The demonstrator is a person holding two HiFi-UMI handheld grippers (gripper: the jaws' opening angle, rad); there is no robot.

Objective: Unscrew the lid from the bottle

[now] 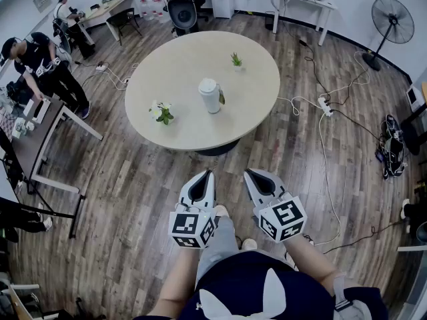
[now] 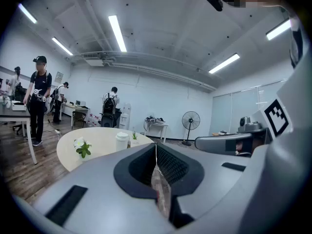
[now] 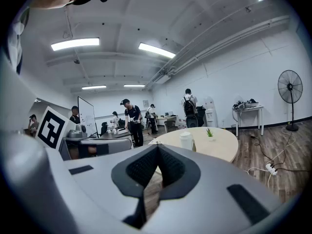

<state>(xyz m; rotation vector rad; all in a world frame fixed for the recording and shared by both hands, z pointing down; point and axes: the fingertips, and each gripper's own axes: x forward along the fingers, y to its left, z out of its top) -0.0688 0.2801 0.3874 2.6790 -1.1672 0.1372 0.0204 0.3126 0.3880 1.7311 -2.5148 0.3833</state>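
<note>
**Now the left tongs (image 1: 207, 175) and the right tongs (image 1: 249, 174) are hanging shut**

Both tongs are pointing forward side by side over the wooden floor (image 1: 133, 199), each pinched tight with nothing inside. The white bottle (image 1: 211, 99) is standing well ahead of them on the round counter (image 1: 183, 79), with its lid (image 1: 208, 84) sitting on top.

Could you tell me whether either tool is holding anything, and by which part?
Nothing is held. The left tool and right tool are both shut and empty; the white lidded bottle stands untouched on the round beige table.
</note>
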